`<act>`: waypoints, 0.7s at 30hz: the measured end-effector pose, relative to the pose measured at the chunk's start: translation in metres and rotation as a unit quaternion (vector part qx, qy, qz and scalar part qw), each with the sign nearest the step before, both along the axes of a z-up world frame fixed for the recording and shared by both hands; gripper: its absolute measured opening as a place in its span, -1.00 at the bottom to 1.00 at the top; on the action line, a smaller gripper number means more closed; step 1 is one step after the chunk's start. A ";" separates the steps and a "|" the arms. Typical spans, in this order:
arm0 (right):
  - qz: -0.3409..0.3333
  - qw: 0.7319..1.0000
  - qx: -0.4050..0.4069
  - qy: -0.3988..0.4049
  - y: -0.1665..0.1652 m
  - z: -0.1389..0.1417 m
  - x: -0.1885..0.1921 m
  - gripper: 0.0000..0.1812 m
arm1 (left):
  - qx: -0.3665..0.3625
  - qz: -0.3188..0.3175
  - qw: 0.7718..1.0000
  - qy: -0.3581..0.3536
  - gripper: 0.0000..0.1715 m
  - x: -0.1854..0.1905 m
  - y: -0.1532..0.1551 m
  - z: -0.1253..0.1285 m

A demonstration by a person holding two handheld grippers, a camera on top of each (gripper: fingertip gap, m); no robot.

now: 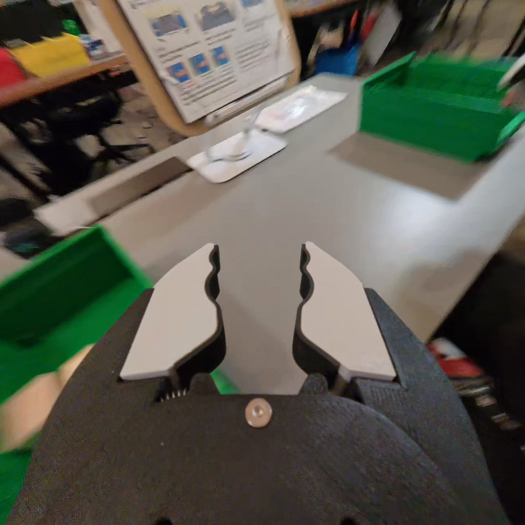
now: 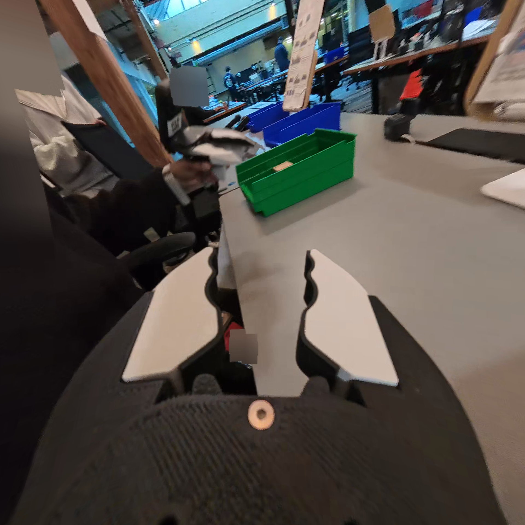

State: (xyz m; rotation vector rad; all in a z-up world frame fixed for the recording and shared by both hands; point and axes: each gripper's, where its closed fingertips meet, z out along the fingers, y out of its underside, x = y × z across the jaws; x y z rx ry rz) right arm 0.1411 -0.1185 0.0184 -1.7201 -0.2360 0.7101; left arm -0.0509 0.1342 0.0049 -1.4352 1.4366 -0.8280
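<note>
Both grippers' fingers (image 1: 181,312) apart — empty

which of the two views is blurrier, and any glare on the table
The left wrist view is blurrier: the green bin and poster board smear with motion, and a pale sheen lies on the grey table. The right wrist view is sharper on its green bin, soft only at the edges, with no strong glare.
</note>
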 end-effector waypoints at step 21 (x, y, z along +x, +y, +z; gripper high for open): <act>0.031 0.997 -0.038 0.062 0.012 -0.035 -0.069 -0.38 | 0.142 -0.072 0.752 0.640 -0.34 -0.076 0.232 -0.161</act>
